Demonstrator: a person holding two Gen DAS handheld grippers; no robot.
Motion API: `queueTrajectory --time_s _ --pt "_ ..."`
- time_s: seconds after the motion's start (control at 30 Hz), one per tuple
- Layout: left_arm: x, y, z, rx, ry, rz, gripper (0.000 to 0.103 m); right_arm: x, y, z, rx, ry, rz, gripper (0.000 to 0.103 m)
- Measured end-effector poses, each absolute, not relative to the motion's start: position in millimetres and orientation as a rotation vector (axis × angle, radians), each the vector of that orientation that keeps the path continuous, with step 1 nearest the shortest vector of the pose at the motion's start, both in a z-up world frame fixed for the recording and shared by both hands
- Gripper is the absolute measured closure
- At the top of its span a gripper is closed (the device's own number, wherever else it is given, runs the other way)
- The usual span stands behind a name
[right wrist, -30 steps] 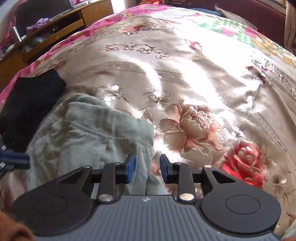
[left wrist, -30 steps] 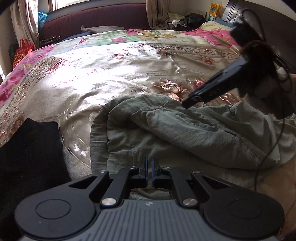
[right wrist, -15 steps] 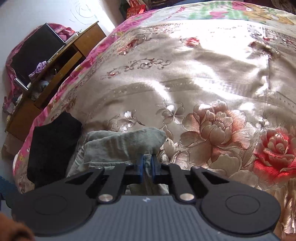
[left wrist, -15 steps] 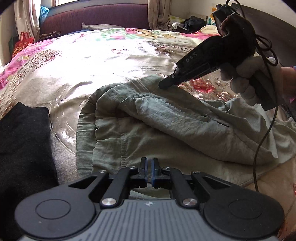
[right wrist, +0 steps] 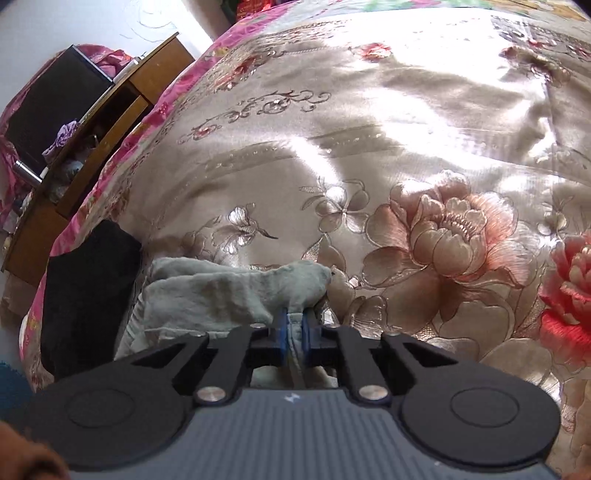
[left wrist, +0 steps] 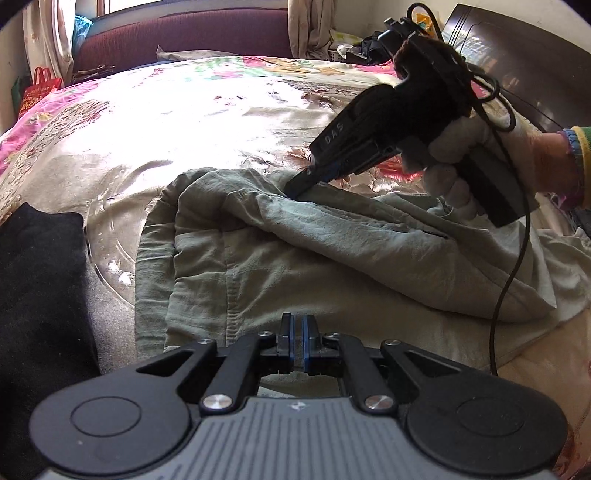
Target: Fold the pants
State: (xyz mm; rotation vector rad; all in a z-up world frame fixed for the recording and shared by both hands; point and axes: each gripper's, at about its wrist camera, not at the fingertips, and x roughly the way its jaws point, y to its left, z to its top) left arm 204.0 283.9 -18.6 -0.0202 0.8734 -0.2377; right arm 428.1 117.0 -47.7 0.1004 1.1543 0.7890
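So the green pants (left wrist: 295, 254) are lying crumpled on the bed (left wrist: 207, 122), on its shiny flowered cover, and everything else sits around them. The left wrist view gives the wide picture: the right gripper (left wrist: 301, 182) comes in from the pants' far right side, held by a gloved hand (left wrist: 465, 162), its tips pinched onto a raised fold at the far edge, with a black cable (left wrist: 511, 273) hanging down across the cloth. The right wrist view shows what that one can't: up close, the right gripper (right wrist: 294, 328) has its blue-padded fingers (right wrist: 282, 330) closed on a bunched bit of the green pants (right wrist: 221, 291), with a big pink flower print on the cover just right of it, plus a wooden cabinet (right wrist: 107, 125) off the bed's left edge. The left gripper (left wrist: 296, 339) sits at the near edge of the pants with its fingers (left wrist: 286, 338) almost together; a thin strip of cloth seems to be between them, but I can't say for sure it's gripped. Compared with a second ago, the right gripper was wide open over the fold and has now clamped on it and lifted it a little, and the left one hasn't really changed. A black garment (left wrist: 40, 291) lies just left of the pants, and a dark red sofa (left wrist: 184, 35) stands beyond the bed.
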Motion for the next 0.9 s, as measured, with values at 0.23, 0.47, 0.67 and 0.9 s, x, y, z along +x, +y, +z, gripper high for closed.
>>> queueTrajectory --time_s 0.23,0.47,0.67,0.9 --pt "207.6 284.0 -13.4 -0.030 0.834 -0.211 0.082 425.3 103.8 56.3 0.012 0.836 0.700 0.095" --pt "196.5 295.0 -20.1 -0.070 0.870 -0.136 0.082 299.4 190.0 36.4 -0.370 0.749 1.012 0.094" --pt "158.8 309.2 -21.7 -0.051 0.926 -0.094 0.082 236.1 229.1 -23.7 -0.500 0.779 1.086 0.082" --pt "140.1 313.4 -1.1 -0.042 0.869 -0.073 0.082 247.6 202.6 10.3 -0.345 0.799 1.041 0.077"
